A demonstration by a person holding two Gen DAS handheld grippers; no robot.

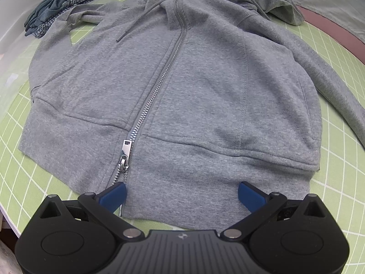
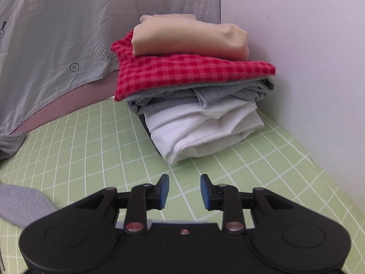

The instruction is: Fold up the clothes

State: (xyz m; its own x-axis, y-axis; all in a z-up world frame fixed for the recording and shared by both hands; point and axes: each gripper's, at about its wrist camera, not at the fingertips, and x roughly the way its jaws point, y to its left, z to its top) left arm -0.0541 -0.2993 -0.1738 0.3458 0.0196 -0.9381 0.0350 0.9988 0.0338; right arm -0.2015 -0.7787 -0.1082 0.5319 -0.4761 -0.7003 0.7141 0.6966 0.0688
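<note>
A grey zip-up hoodie point(image 1: 205, 80) lies flat and front-up on the green grid mat point(image 1: 337, 159). Its zipper pull point(image 1: 124, 157) sits near the hem, and the hood point(image 1: 269, 2) is bunched at the far end. My left gripper point(image 1: 182, 194) points steeply down over the hem, open wide. The left blue pad point(image 1: 116, 194) is by the zipper's bottom end and the other pad point(image 1: 248, 193) rests over the waistband. My right gripper point(image 2: 184, 191) hovers open above bare mat point(image 2: 91, 141), nothing between its pads. A grey piece of fabric point(image 2: 20, 203) shows at its lower left.
A stack of folded clothes point(image 2: 194, 86), beige on red check on grey on white, stands against the white wall point(image 2: 308, 57). A dark checked garment point(image 1: 68, 2) lies crumpled at the mat's far left. A grey printed sheet point(image 2: 57, 34) hangs behind the mat.
</note>
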